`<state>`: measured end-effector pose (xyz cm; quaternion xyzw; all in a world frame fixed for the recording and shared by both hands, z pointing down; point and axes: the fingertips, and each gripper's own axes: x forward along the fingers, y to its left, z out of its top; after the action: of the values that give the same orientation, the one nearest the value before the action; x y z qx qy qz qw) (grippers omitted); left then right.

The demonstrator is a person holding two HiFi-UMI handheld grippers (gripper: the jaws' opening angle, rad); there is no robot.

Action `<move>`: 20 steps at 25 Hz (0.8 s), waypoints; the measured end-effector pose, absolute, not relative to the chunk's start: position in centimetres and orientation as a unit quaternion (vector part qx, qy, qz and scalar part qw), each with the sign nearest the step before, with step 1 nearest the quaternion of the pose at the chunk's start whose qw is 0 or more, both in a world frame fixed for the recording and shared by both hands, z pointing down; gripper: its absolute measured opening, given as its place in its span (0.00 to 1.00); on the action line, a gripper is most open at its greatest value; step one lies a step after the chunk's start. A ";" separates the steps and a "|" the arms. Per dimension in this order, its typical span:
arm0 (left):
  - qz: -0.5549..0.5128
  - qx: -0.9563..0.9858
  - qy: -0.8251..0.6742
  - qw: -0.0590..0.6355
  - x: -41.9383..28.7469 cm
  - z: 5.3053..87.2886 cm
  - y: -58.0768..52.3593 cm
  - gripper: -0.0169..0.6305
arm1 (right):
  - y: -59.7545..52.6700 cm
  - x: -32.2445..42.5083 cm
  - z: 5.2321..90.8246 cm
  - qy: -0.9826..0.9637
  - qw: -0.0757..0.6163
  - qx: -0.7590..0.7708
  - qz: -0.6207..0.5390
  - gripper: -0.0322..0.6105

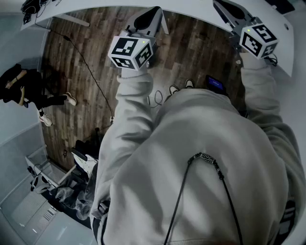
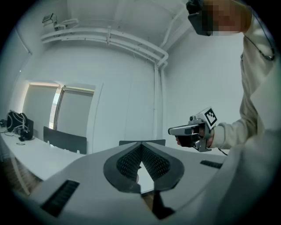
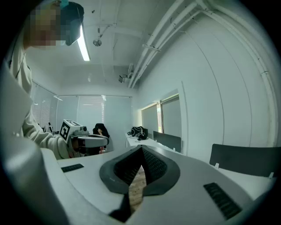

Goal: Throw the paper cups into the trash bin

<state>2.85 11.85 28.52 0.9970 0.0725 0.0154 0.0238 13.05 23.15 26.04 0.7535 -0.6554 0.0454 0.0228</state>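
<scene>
No paper cup and no trash bin shows in any view. In the head view both grippers are held out level above a wooden floor [image 1: 86,57]. My left gripper [image 1: 155,12] has its jaws together with nothing between them; the left gripper view shows its tips [image 2: 141,147] meeting. My right gripper [image 1: 218,4] reaches over the white desk's edge, and its jaws [image 3: 141,151] are shut and empty. Each gripper view also catches the other gripper: the right one [image 2: 172,130] and the left one [image 3: 104,140].
A curved white desk [image 1: 191,7] runs along the top of the head view. My grey sweatshirt [image 1: 201,158] fills the lower half. A person sits at the left [image 1: 24,88]. A cable [image 1: 91,76] crosses the floor. Dark chair backs [image 3: 246,160] line the white wall.
</scene>
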 end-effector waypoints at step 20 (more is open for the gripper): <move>0.026 0.997 0.076 0.008 3.7 29.4 12.3 0.02 | 23.1 13.0 26.7 -0.643 0.004 0.765 0.047 0.08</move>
<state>3.66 12.25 29.40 0.9967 0.0760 0.0262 0.0085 12.97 23.11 26.70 0.7648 -0.6425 0.0467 0.0042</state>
